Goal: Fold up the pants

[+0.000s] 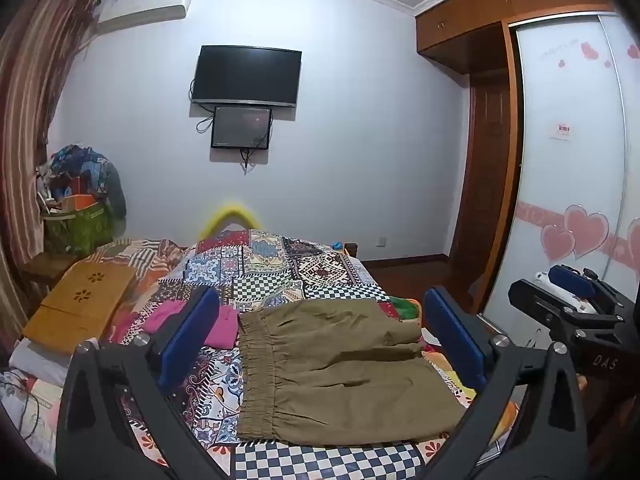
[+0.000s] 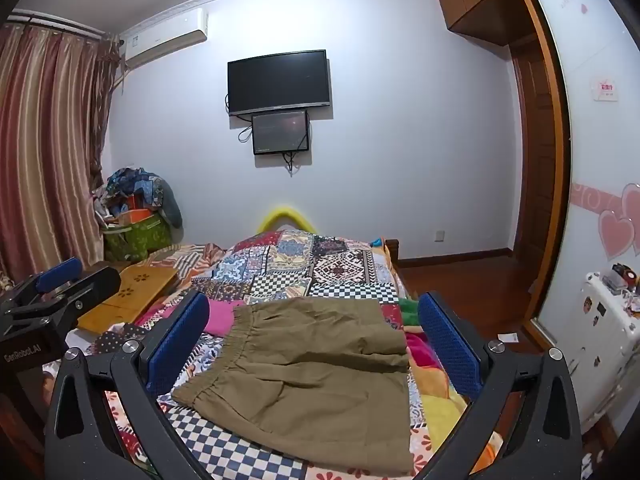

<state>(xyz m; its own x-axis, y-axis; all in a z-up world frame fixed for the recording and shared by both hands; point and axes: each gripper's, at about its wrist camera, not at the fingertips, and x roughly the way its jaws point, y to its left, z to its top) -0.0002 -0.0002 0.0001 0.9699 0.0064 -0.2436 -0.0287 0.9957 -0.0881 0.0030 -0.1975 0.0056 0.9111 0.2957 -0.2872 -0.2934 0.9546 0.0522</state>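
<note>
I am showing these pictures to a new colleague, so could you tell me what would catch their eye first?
The khaki pants come first: they lie folded on the patchwork bedspread, framed between the open left gripper, whose blue fingers touch nothing. Next is the dark television on the far wall, with a smaller screen below it. A pink garment lies left of the waistband.

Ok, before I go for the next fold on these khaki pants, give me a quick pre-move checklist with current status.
1. Left gripper open, holding nothing: ok.
2. Right gripper open, holding nothing: ok.
3. Khaki pants lying on the bed, already folded over: ok.
4. Elastic waistband exposed on the left side: ok.
5. Pants lying flat: not ok, wrinkled.
6. Pink garment clear of the pants: cannot tell, edges look close.
</note>
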